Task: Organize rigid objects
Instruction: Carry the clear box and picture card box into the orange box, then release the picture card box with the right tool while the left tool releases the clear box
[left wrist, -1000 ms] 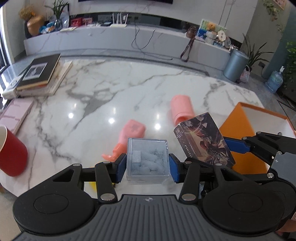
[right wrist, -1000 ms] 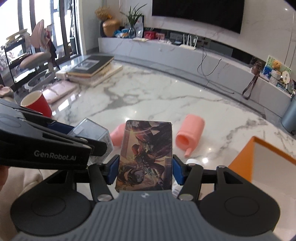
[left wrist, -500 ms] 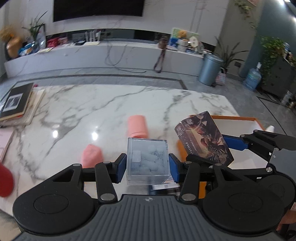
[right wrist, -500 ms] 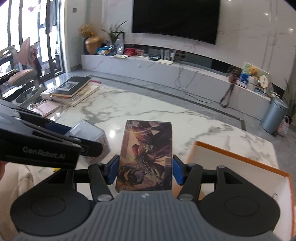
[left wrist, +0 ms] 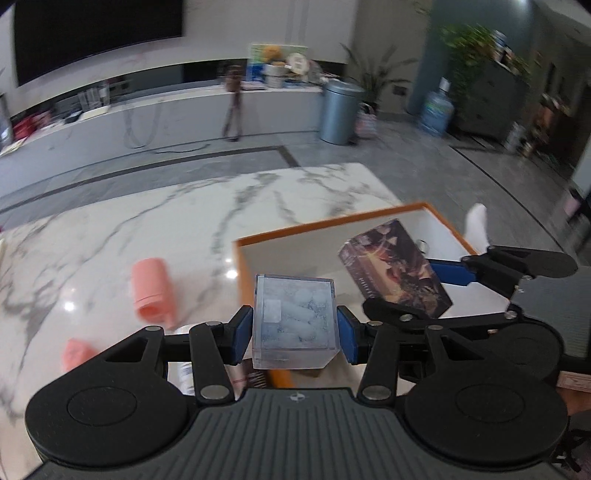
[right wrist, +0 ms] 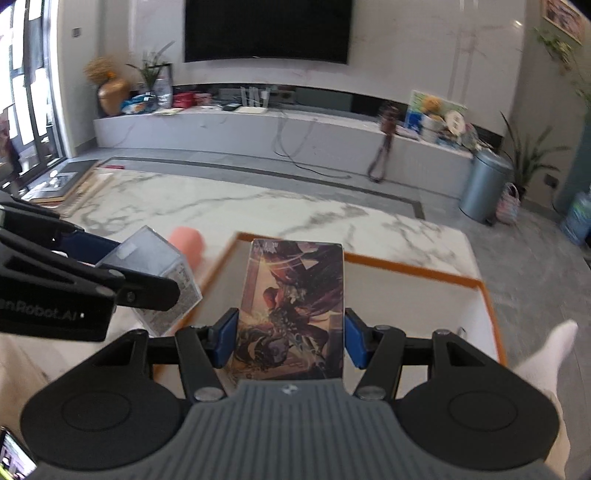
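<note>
Wall television (right wrist: 266, 31) above marble console (right wrist: 258, 125)

The shallow orange-rimmed white tray (right wrist: 476, 282) looks bare inside, though blur hides detail. Two pink plastic cylinders (left wrist: 150, 288) lie on the white marble table (left wrist: 155, 221) to its left. A person's white-socked foot (right wrist: 546, 350) crowds the tray's right edge.

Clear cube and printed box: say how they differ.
The clear cube is see-through and squat; the printed box is opaque, dark-patterned, flat and long. The cube sits in the left gripper, the box in the right gripper. Both are clamped above the orange tray.
</note>
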`<state>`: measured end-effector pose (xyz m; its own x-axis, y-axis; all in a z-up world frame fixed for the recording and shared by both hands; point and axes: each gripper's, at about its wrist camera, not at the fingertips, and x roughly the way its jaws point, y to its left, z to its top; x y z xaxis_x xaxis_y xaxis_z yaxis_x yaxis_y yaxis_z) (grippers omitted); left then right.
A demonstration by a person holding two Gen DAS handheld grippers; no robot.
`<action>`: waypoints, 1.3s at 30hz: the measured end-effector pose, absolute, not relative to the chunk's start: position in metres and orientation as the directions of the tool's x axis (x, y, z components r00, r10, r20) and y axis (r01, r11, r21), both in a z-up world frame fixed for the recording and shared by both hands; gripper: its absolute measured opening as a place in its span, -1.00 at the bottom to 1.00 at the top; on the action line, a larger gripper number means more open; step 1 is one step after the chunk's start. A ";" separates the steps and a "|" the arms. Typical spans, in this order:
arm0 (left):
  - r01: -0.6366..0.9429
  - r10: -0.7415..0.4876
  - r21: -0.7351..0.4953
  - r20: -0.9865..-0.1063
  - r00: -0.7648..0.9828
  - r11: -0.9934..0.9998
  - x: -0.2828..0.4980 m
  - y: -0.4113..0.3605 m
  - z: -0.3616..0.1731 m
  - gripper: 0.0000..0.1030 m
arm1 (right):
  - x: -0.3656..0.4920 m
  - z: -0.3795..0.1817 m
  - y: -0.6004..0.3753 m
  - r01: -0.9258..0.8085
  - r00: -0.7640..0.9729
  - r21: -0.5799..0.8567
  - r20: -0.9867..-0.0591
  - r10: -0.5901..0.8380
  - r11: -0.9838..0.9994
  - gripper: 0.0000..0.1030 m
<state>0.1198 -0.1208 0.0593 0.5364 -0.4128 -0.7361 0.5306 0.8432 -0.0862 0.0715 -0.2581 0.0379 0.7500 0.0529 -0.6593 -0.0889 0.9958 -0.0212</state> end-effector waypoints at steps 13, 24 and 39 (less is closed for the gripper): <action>0.648 -0.435 -0.066 -0.791 0.429 0.759 0.147 -0.206 0.028 0.06 | 0.101 -0.011 -0.315 0.009 0.663 -0.033 -0.748 -0.031 0.999 0.13; 0.668 -0.422 -0.080 -0.828 0.369 0.740 0.171 -0.236 0.003 0.06 | 0.142 -0.040 -0.338 0.011 0.547 -0.087 -0.834 -0.078 0.996 0.12; 0.658 -0.405 -0.103 -0.855 0.325 0.746 0.184 -0.247 -0.015 0.06 | 0.142 -0.047 -0.342 0.061 0.530 -0.075 -0.842 -0.096 0.995 0.18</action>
<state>0.1843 -0.2473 -0.0149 0.3250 -0.4049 -0.8547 0.6584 0.7456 -0.1028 0.1425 -0.3421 -0.0474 0.5301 -0.0962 -0.8425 0.0614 0.9953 -0.0750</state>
